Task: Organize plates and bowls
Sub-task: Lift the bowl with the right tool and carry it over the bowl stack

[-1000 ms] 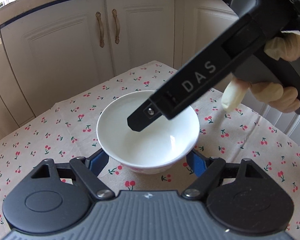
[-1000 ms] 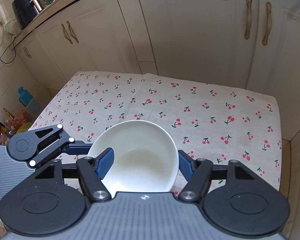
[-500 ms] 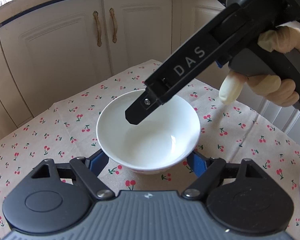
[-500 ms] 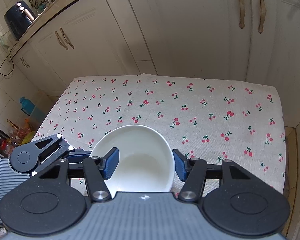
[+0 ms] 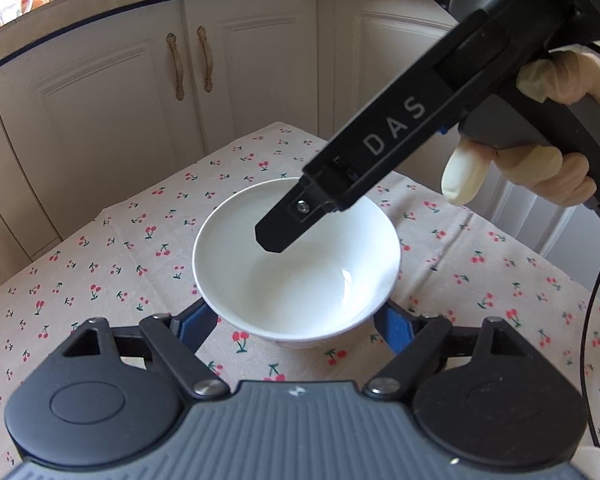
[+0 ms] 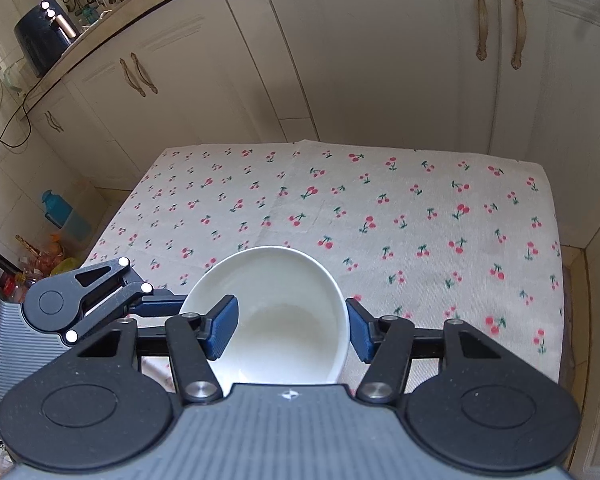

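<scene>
Just one white bowl here, round and empty, on the cherry cloth over the bench. No plates in sight.

Sits right in front of the left hand-held gripper, a little below, between the two blue pads. Hugged low down on both sides, under the wide rim. Partly open, just as wide as the lower part of the bowl. Looks like a real hold. Hard to tell whether lifted or resting on the cloth.

Sits right in front of the right hand-held gripper too, coming in from the other side and pointing down. Has just been closing, with the right wall of the bowl between the pads. One blue pad inside the bowl, the other just outside the right wall. Not squeezing: too much room between the two for such a thin wall. No hold on anything.

No long side to think about with a round bowl, so any spot on the rim good for a pinch. Both hands right at the bowl, but only the left with a grip. Next job, at a guess: pinching the right wall with the right hand, or carrying with the left alone. Calls for bringing the inside pad over to the wall first. Otherwise, maybe a tipped bowl.
</scene>
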Available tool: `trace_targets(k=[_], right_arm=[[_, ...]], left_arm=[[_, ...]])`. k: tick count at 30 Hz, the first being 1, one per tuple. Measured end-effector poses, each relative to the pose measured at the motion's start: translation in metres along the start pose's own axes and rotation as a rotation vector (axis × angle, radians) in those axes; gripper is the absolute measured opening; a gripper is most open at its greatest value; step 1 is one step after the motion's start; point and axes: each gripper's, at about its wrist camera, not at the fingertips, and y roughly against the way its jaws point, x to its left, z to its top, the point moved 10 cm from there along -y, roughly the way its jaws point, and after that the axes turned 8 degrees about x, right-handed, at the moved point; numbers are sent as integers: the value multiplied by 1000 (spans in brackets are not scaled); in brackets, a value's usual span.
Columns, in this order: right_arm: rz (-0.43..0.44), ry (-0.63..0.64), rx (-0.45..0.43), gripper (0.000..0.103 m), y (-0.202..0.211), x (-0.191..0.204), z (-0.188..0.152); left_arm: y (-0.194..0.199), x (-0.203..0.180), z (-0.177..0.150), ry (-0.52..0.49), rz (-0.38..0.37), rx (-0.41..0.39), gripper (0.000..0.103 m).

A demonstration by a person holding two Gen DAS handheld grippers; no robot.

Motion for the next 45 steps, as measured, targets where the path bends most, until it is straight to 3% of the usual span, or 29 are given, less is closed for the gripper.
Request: trace_targets(k=[25,45], right_arm=[[-40,63,-47,64,83,97,-80],[-32,62,-49,64,93,123,-130]], left_arm=[[112,-56,-50,-37,-41,-41,84],[136,-85,-83,-35,-66,-35,84]])
